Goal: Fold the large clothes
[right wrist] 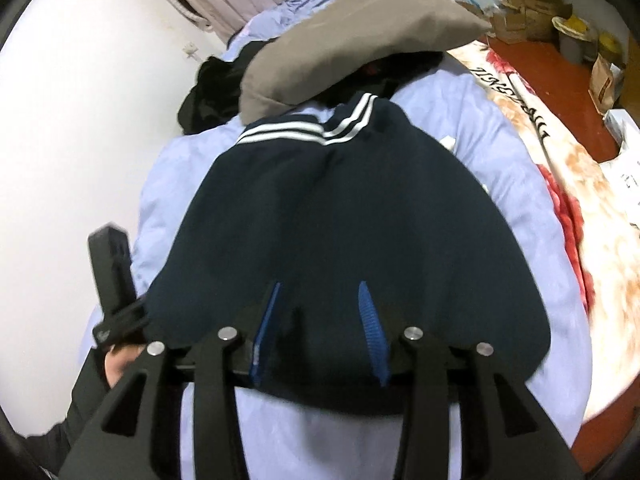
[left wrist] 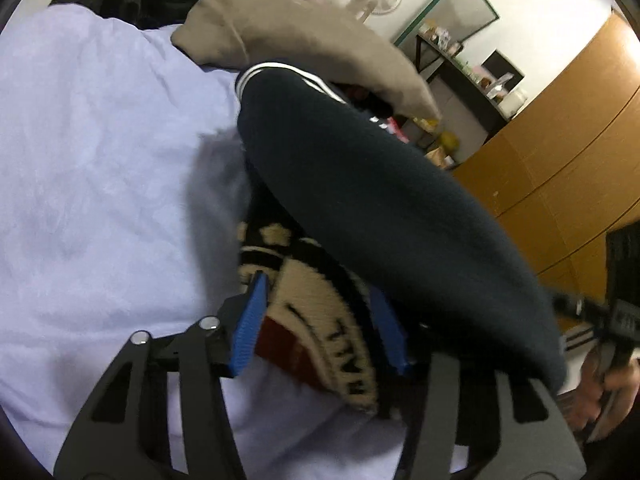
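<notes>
The dark navy knit sweater with white stripes (left wrist: 360, 184) covers the right blue pad of the left hand-held gripper (left wrist: 320, 320), so whether that pad actually touches cloth, can't tell. The cream and black patch lettering (left wrist: 340, 340) under the sweater is too smeared to read. The person's hand (left wrist: 600, 396) next to the sweater gets cut off by the frame edge. Clutter on the black metal shelf (left wrist: 460, 60) beyond the sweater is too tiny to identify.

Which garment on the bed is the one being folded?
On the pale lilac bedsheet, look in front of the flat grey-brown pillow. The dark navy knitted garment lies there, the only piece with white-striped ribbed trim, unlike the plain black clothes heap.
</notes>
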Action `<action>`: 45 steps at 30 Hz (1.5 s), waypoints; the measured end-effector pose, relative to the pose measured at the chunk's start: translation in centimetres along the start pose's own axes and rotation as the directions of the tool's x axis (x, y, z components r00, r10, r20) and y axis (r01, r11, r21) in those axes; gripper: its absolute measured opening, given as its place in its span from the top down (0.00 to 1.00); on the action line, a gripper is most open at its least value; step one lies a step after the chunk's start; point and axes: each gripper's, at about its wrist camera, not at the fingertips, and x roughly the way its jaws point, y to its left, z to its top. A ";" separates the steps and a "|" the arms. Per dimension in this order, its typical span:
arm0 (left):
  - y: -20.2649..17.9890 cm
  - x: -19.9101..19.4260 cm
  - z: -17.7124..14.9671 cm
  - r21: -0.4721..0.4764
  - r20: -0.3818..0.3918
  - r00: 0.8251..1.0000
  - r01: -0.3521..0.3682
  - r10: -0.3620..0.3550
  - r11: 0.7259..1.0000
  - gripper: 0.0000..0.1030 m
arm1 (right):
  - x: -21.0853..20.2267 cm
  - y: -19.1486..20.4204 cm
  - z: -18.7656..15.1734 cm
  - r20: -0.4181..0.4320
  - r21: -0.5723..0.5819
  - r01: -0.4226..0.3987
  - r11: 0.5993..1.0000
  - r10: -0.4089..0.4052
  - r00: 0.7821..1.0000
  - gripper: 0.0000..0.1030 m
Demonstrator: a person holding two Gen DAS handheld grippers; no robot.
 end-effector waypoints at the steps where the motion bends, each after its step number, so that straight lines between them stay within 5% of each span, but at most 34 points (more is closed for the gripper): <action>1: -0.2 -0.1 -0.2 -0.002 -0.007 1.000 0.003 -0.003 1.000 0.58 | -0.3 0.3 -0.3 0.000 -0.009 0.001 1.000 -0.001 1.000 0.53; 7: -2.6 -1.2 -4.1 0.057 -0.039 0.999 0.038 -0.035 0.998 0.76 | -1.4 1.8 0.6 0.029 -0.049 0.013 0.999 -0.012 1.000 0.53; 13: -4.8 -1.7 -7.3 0.062 -0.022 1.000 0.011 -0.010 0.998 0.77 | 2.4 2.4 4.1 -0.006 -0.129 0.098 0.987 -0.099 0.995 0.53; 15: -5.9 -1.7 -8.2 0.104 -0.027 1.000 -0.005 0.007 0.995 0.77 | 5.8 0.7 5.6 -0.051 -0.164 0.275 0.947 -0.286 0.957 0.73; 16: -6.6 -1.6 -8.6 0.142 -0.026 0.999 -0.023 0.027 0.990 0.78 | 7.8 -1.5 6.1 -0.080 -0.154 0.401 0.903 -0.415 0.906 0.92; 17: -8.0 -1.9 -9.5 0.250 0.012 0.996 -0.092 0.092 0.964 0.80 | 8.8 -3.2 6.2 -0.103 -0.124 0.432 0.893 -0.444 0.890 1.00; 19: -8.5 -2.1 -10.0 0.304 0.008 0.995 -0.101 0.103 0.947 0.83 | 10.9 -6.7 6.0 -0.163 -0.048 0.394 0.918 -0.397 0.903 1.00; 21: -7.2 -2.0 -9.8 0.260 -0.056 0.997 -0.038 0.054 0.965 0.82 | 11.5 -7.8 5.7 -0.156 -0.032 0.384 0.923 -0.384 0.910 1.00; 25: -5.2 -4.0 -7.8 0.210 -0.060 0.998 0.014 -0.002 0.978 0.67 | 10.6 -7.1 5.7 -0.153 -0.035 0.355 0.934 -0.356 0.922 1.00; 29: -5.3 -7.2 -5.1 0.226 -0.055 0.998 0.042 -0.030 0.973 0.56 | 6.2 -3.1 5.9 -0.156 -0.057 0.146 0.988 -0.153 0.976 0.98; 31: -5.5 -8.1 -3.3 0.226 -0.023 0.999 0.038 -0.033 0.973 0.55 | 4.7 0.0 5.4 -0.156 -0.123 0.043 0.991 -0.062 0.986 0.97; 35: -4.7 -7.5 -0.1 0.178 0.017 1.000 -0.006 0.003 0.984 0.55 | 6.3 4.5 2.6 -0.206 -0.245 0.020 0.969 -0.073 0.976 0.98; 38: -5.0 -6.3 0.6 0.129 0.007 1.000 0.000 -0.001 0.992 0.55 | 9.9 2.8 -1.6 -0.284 -0.145 0.067 0.987 -0.106 0.953 1.00; 43: -7.8 -2.8 -1.8 0.116 -0.040 0.998 0.046 -0.042 0.992 0.55 | 8.5 0.1 -5.3 -0.204 0.026 -0.091 0.995 0.095 0.974 1.00; 45: -9.0 -1.2 -2.9 0.190 -0.036 0.999 -0.029 0.037 0.981 0.55 | 5.8 -2.3 -5.3 -0.145 0.136 -0.173 0.976 0.192 0.971 1.00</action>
